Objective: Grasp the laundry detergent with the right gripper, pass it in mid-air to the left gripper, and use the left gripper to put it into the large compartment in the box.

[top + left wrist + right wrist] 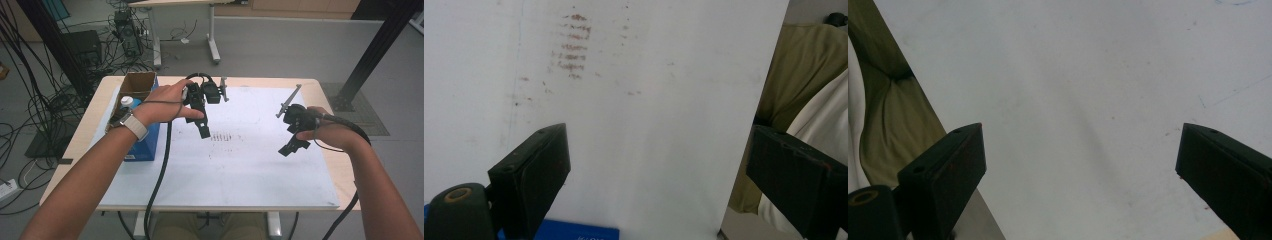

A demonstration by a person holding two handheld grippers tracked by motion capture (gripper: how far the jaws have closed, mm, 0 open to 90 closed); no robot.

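My left gripper (202, 127) hovers over the white sheet (240, 170) at the table's left-middle, held in a hand with a wristwatch. In the left gripper view its jaws (656, 137) stand wide apart with only bare sheet between them. My right gripper (290, 146) is held over the sheet's right part. Its jaws (1080, 132) are also spread wide over plain white sheet (1088, 75), holding nothing. A patch of reddish-brown smudge marks (222, 136) lies on the sheet between the two grippers, also seen ahead of the left jaws as smudge marks (573, 47).
An open cardboard box (139, 85) stands at the table's left, with a blue box (142, 145) beside it and a white-capped bottle (127, 101). Cables trail from both grippers over the front edge. Behind the table are a desk, floor cables and a black post (380, 45).
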